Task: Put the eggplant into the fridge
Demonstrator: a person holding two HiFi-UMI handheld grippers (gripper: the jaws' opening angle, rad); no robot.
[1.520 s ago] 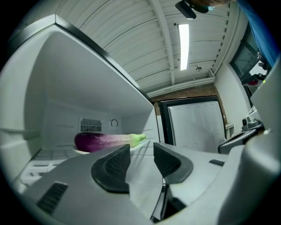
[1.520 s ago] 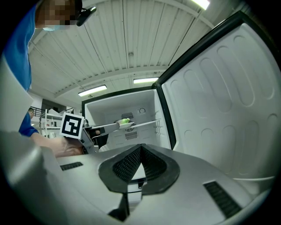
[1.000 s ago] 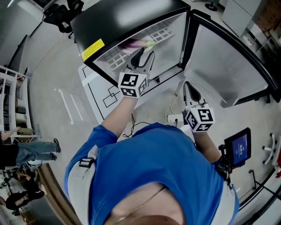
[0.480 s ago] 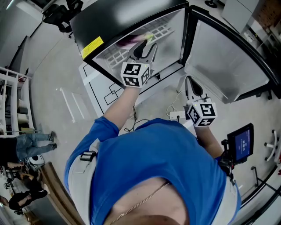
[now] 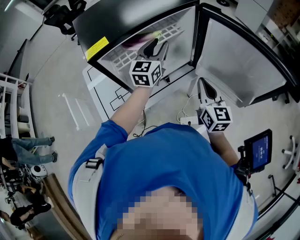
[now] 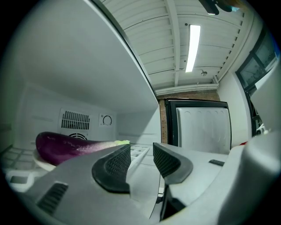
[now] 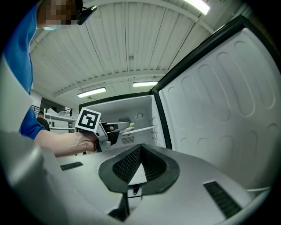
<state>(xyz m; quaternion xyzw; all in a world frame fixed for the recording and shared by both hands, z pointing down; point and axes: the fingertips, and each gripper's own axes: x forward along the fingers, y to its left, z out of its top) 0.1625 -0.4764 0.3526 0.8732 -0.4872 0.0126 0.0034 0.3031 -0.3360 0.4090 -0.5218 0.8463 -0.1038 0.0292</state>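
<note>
Purple eggplant with a green stem end (image 6: pixel 66 145) is lying on the white wire shelf (image 5: pixel 123 58) inside the black-framed fridge (image 5: pixel 140 14), just left of the left claw (image 6: pixel 141 154). That claw has slid a touch sideways over the last second, jaws spread with nothing between them. Drop-off looks done to me, just backing out left. The right claw (image 7: pixel 139 163) is pinched shut on nothing, back by the open door (image 7: pixel 219 101).

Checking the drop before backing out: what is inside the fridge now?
The eggplant lies on the wire shelf, in front of the back-wall vent. The left gripper, jaws apart and empty, is beside it. Anything below the shelf is hidden by the gripper body.
</note>
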